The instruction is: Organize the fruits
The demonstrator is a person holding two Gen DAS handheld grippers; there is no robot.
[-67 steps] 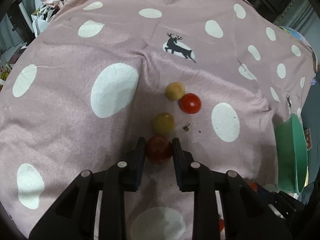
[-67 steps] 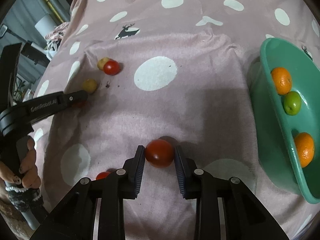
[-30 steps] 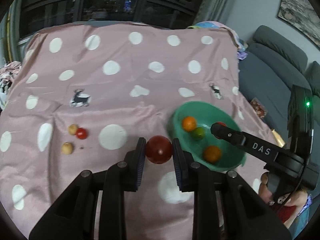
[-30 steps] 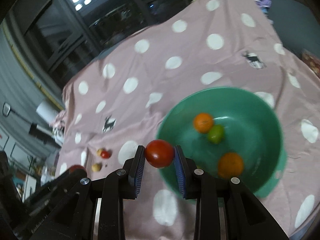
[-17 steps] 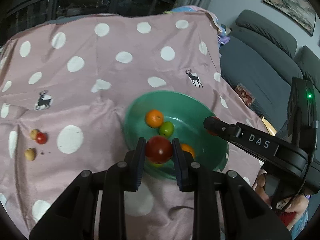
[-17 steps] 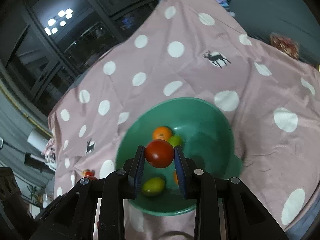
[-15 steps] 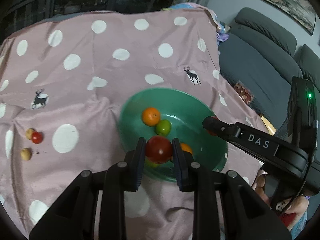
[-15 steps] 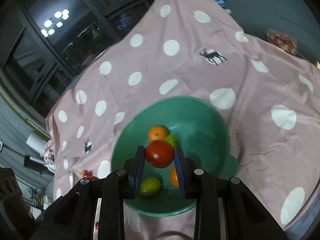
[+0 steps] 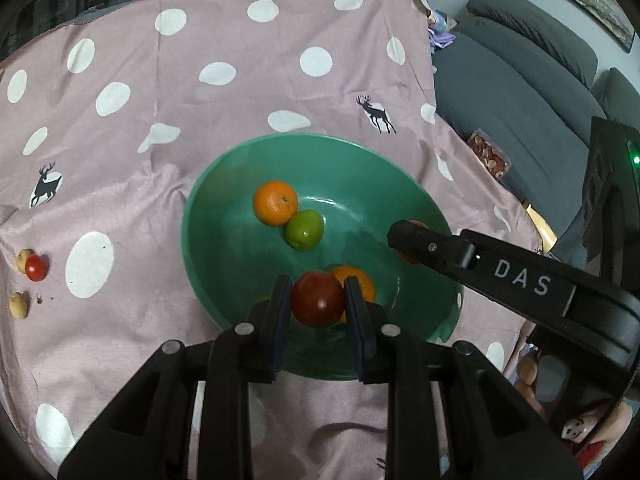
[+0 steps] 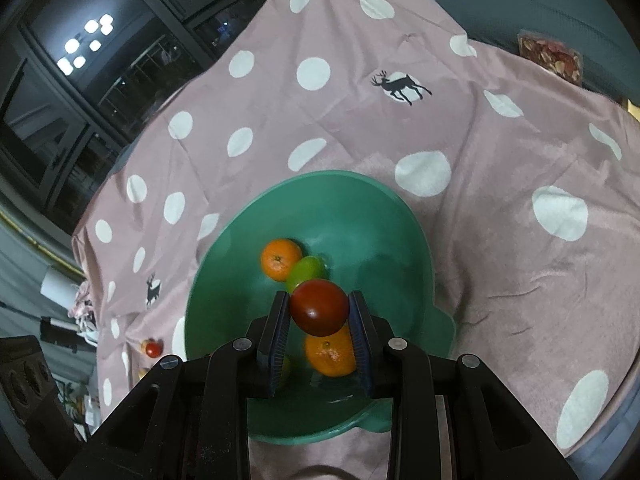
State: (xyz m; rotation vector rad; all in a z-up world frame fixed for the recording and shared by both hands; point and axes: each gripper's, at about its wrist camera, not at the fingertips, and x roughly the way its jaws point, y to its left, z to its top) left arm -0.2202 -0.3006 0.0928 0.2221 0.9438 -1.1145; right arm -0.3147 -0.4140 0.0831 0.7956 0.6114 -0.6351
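Note:
A green bowl (image 9: 224, 184) stands on the pink spotted cloth and also shows in the right wrist view (image 10: 400, 216). It holds an orange (image 9: 275, 203), a green fruit (image 9: 305, 229) and another orange (image 9: 358, 278). My left gripper (image 9: 318, 300) is shut on a red tomato (image 9: 318, 298) above the bowl's near side. My right gripper (image 10: 319, 314) is shut on another red tomato (image 10: 319, 312) above the bowl's middle. The right gripper's finger also reaches over the bowl in the left wrist view (image 9: 440, 246).
A small red tomato (image 9: 36, 267) and two small yellowish fruits (image 9: 19, 305) lie on the cloth far left of the bowl. A grey sofa (image 9: 520, 68) stands beyond the cloth's right edge. A snack packet (image 10: 550, 54) lies there.
Both grippers have carried their tomatoes from the cloth to above the green bowl and moved closer to it. The bowl now fills more of both views.

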